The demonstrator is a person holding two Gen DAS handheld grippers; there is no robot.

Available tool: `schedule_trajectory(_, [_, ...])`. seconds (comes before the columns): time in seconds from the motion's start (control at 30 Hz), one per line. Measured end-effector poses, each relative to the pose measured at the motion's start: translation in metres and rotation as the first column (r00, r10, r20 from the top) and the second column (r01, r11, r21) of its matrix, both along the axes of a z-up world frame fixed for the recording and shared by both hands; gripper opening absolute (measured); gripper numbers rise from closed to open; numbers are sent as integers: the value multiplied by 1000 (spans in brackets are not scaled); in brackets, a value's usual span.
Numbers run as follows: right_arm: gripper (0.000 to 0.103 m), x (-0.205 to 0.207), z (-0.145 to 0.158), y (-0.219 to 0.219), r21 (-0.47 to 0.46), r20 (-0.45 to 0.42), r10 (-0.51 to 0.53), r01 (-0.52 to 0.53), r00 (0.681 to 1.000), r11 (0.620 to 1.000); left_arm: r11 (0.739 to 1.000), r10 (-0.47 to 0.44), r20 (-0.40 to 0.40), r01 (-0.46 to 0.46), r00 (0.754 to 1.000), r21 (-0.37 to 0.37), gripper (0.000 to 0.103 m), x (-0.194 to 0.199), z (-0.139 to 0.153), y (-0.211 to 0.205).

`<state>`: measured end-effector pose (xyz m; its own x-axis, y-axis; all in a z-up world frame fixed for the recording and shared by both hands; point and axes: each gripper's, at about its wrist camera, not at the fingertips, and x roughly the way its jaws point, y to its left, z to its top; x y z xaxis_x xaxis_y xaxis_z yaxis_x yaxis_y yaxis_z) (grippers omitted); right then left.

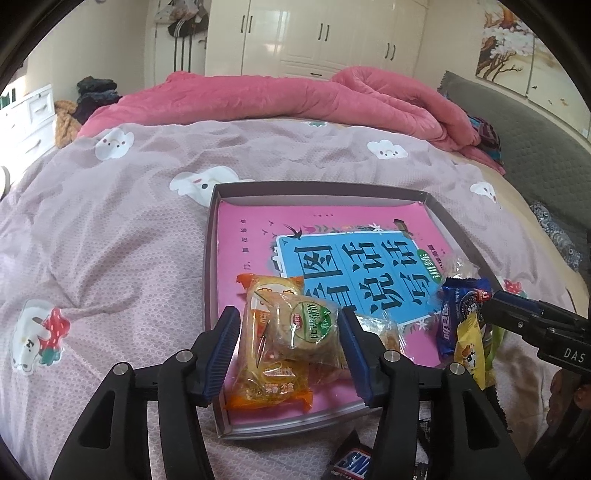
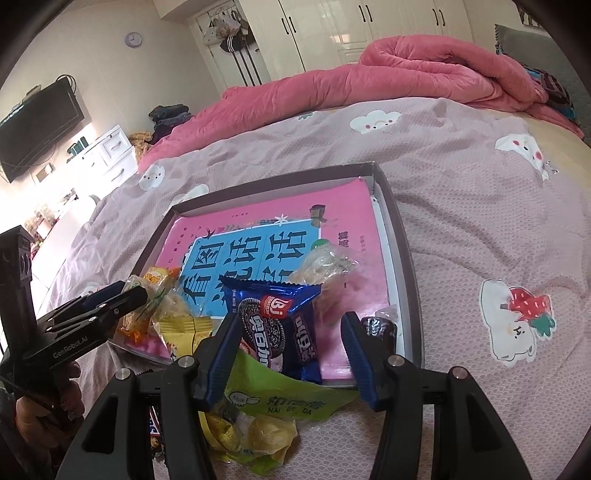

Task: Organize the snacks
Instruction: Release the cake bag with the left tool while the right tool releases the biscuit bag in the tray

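1. A shallow grey box (image 1: 209, 258) lies on the bed (image 1: 110, 229), on the mauve bedspread printed with white animals, and a pink book (image 1: 332, 236) with a blue title panel covers its floor.
2. The left gripper (image 1: 290, 350) hangs over the box's near left corner, its jaws apart, with a clear-wrapped round cake (image 1: 306, 328) between the blue pads but not pinched; it lies on an orange snack pack (image 1: 266, 369) in that corner.
3. The right gripper (image 2: 288, 354) is at the box's near edge, jaws half apart around a blue cookie packet (image 2: 273, 317); I cannot tell whether the pads press it.
4. A green bag (image 2: 280, 398) hangs over the near rim under that packet, and a crumpled yellow wrapper (image 2: 255, 435) lies on the bedspread just in front.
5. A Snickers bar (image 1: 351, 463) lies outside the box, near its front edge.
6. Beyond the box, a rolled pink quilt (image 1: 295, 96) crosses the far side of the bed, with white wardrobes (image 1: 317, 33) behind.
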<state>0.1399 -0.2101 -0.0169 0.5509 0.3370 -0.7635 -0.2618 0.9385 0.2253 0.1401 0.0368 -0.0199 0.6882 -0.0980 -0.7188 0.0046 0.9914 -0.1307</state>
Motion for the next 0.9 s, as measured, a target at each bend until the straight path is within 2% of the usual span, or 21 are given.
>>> schedule_trajectory(0.1, [56,0,1,-2,2,1,-8,8,1000,1000,1000,4,-2,-4,1000,-2,58,0,0,1])
schedule_trajectory(0.23, [57,0,3,-4,9,12,-17,17,1000,1000,1000,8,-4,-8,1000,-7,66,1,1,3])
schedule_trajectory(0.47, [60,-1,7,-7,26,34,-19,19,999,999,1000,10,9,-10,1000,-7,69,-1,5,3])
schedule_trajectory(0.53, [61,-1,9,-7,37,40,-19,17,999,999,1000,15,22,-15,1000,0,74,-3,8,3])
schedule_trajectory(0.9, [66,-6,20,-9,63,90,-17,11,996,998,999,33,79,-33,996,10,77,-15,26,6])
